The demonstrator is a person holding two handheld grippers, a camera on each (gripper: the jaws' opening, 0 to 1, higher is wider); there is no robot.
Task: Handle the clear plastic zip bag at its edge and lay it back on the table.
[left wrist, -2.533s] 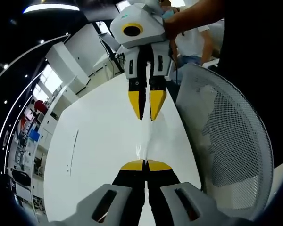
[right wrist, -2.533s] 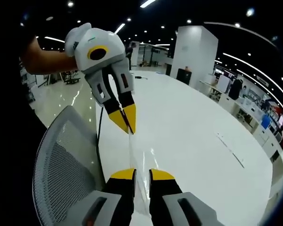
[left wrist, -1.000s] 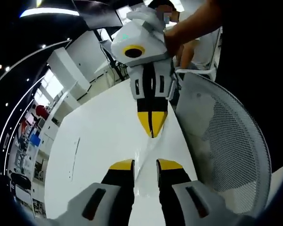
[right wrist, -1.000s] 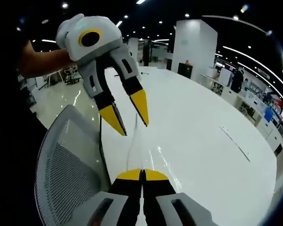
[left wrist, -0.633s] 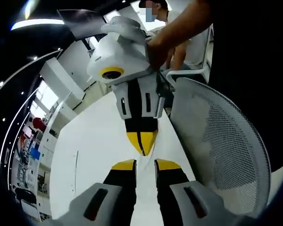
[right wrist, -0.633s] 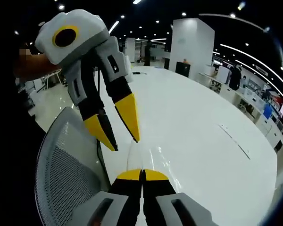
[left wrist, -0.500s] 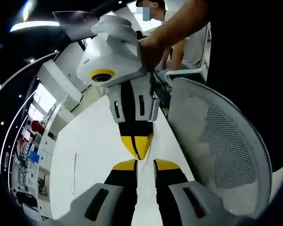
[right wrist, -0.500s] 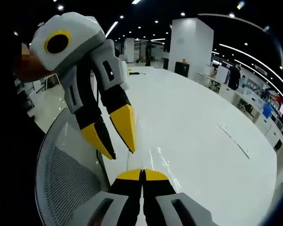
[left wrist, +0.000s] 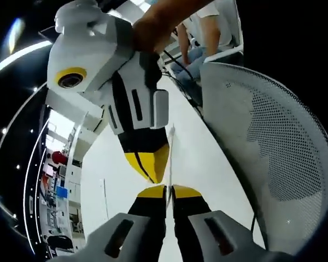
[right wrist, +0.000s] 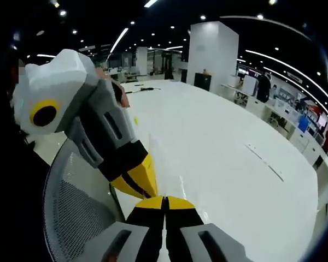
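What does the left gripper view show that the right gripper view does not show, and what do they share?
Left gripper view: a seated person's legs behind the chair, and the bag's thin clear edge.

Right gripper view: the broad white table and a white pillar.

Both: the mesh chair, and the left gripper and right gripper shut, tips close together.

Open-plan office — long white table (right wrist: 218, 147), mesh chair (left wrist: 273, 147)
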